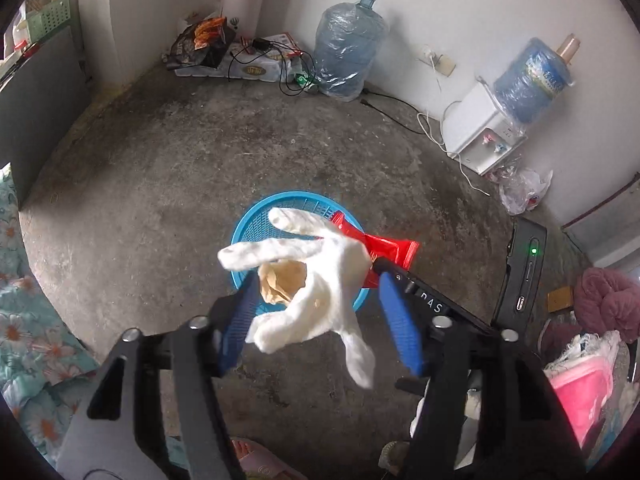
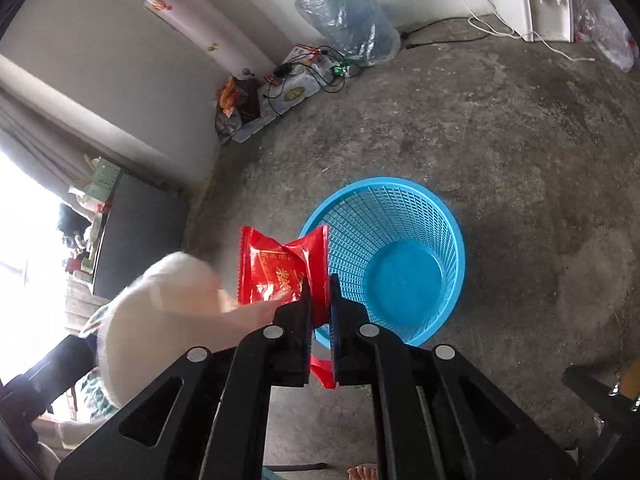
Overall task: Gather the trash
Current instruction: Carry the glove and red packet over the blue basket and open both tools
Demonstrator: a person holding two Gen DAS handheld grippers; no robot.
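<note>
A blue mesh basket point(image 1: 280, 197) point(image 2: 384, 181) stands on the concrete floor, and in the right wrist view its bottom is bare. My left gripper point(image 1: 319, 280) hangs open over it. A white glove point(image 1: 332, 272) floats loose between the blue pads point(image 1: 400, 328), with a tan paper wad point(image 1: 284, 280) just behind it. In the right wrist view the glove point(image 2: 172, 292) is a pale blur at the left. My right gripper point(image 2: 320, 280) point(image 1: 384, 264) is beside the basket's rim. Its jaws stand narrowly apart, with a red wrapper point(image 2: 280, 268) point(image 1: 394, 248) between them.
Two large water bottles point(image 1: 348, 48) point(image 1: 528, 76), a white dispenser point(image 1: 480, 132) and trailing cords point(image 1: 400, 108) line the far wall. Snack bags and boxes point(image 1: 208, 44) fill the corner. Floral bedding point(image 1: 24, 320) lies left, and pink cloth and a plastic bag point(image 1: 524, 188) right.
</note>
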